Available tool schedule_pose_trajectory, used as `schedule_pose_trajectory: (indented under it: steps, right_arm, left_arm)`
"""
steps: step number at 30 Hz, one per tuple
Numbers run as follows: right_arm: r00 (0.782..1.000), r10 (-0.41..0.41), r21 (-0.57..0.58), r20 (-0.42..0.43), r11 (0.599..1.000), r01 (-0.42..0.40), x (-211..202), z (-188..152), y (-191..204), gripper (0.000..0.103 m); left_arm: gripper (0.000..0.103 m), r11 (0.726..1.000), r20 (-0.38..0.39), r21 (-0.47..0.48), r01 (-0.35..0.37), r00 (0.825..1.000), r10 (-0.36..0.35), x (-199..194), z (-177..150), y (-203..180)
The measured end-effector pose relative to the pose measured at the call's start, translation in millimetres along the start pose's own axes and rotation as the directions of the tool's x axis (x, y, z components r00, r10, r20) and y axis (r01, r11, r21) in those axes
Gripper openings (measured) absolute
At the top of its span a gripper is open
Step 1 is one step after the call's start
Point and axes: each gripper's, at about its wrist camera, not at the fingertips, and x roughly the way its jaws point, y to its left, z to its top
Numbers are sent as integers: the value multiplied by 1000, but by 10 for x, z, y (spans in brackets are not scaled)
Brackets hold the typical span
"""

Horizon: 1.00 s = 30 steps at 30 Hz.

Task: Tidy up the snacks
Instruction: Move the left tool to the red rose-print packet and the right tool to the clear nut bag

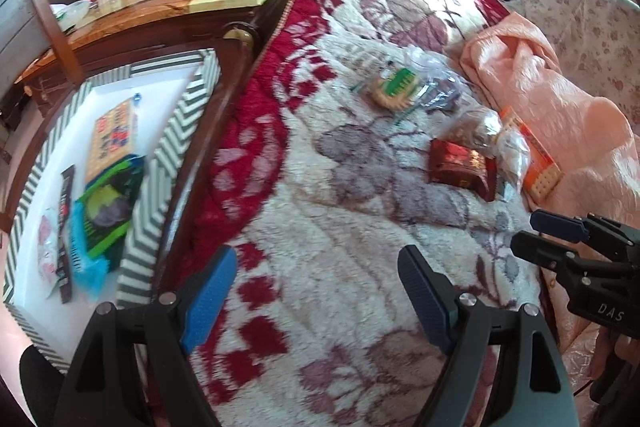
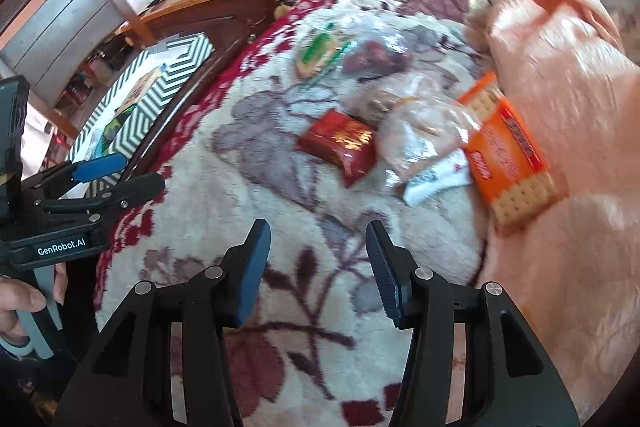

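Snacks, among them a red packet (image 2: 340, 143) and an orange cracker pack (image 2: 512, 163), lie near the floral blanket's (image 2: 280, 211) far edge; both left gripper (image 1: 316, 291) and right gripper (image 2: 318, 267) gape empty

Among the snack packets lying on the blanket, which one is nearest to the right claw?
The dark red foil packet with gold print. It lies closest ahead of the right claw; the orange cracker pack and the green-labelled biscuit packet lie farther away.
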Motion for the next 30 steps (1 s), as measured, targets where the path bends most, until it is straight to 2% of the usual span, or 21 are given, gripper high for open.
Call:
schedule_pose_trajectory:
  steps: [10,16,25,30]
  right_arm:
    - [1000,9,35,-10,999,-8,17,-26,-185,49]
    - [1000,-1,70,-10,998,2,-2,-73,-323,50]
    - [1000,6,135,-10,991,-5,-27,-146,-545,50]
    - [1000,12,134,-26,991,-8,14,-161,-558,49]
  left_arm:
    - [84,998,-12,62,20,1000,-20,183,270,-371]
    - [84,994,-29,85,74,997,-71,345,452,-714]
    - [84,1000,-56,4,17,998,-17,739,820,-924]
    - [84,998,-94,65,13,996,-7,910,837,-1081]
